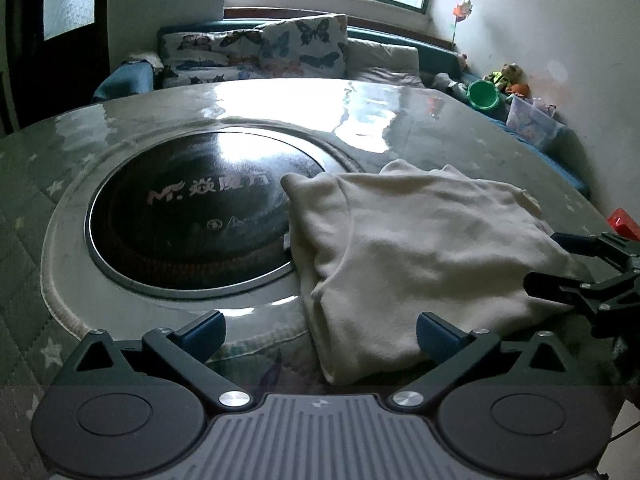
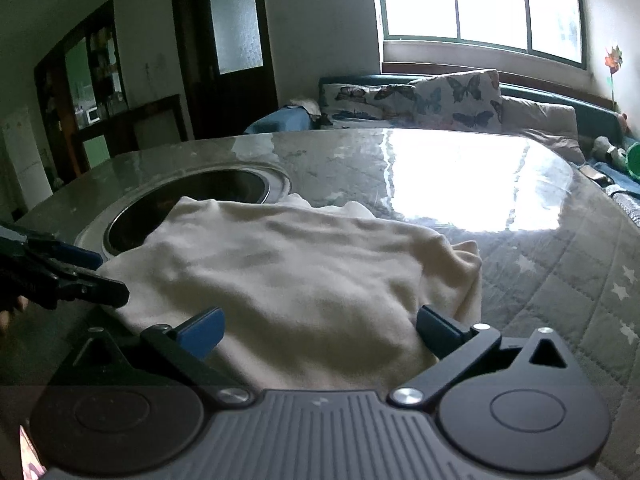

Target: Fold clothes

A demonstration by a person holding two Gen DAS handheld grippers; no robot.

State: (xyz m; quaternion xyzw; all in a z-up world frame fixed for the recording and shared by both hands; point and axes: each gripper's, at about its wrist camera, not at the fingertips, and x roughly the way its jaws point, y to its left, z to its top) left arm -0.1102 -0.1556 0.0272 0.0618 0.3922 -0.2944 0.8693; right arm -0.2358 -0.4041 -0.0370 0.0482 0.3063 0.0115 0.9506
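A cream garment (image 1: 420, 252) lies folded in a thick rectangle on the round table (image 1: 280, 112), its left edge overlapping the black built-in cooktop (image 1: 192, 216). My left gripper (image 1: 320, 336) is open, its blue pads (image 1: 204, 334) wide apart, with the garment's near left corner between them and untouched. At the right edge of this view my right gripper (image 1: 548, 260) hovers by the garment's right side. In the right wrist view the garment (image 2: 280, 272) fills the middle. My right gripper (image 2: 320, 330) is open over its near edge, and the left gripper (image 2: 110, 276) stands at the left.
The table carries a glossy clear cover over a quilted star-print cloth (image 2: 560, 280). A sofa with butterfly cushions (image 1: 304, 48) stands behind it under the window. A green bucket (image 1: 484, 94), toys and a plastic box (image 1: 532, 120) sit at the right. A red object (image 1: 622, 220) lies near the table's right edge.
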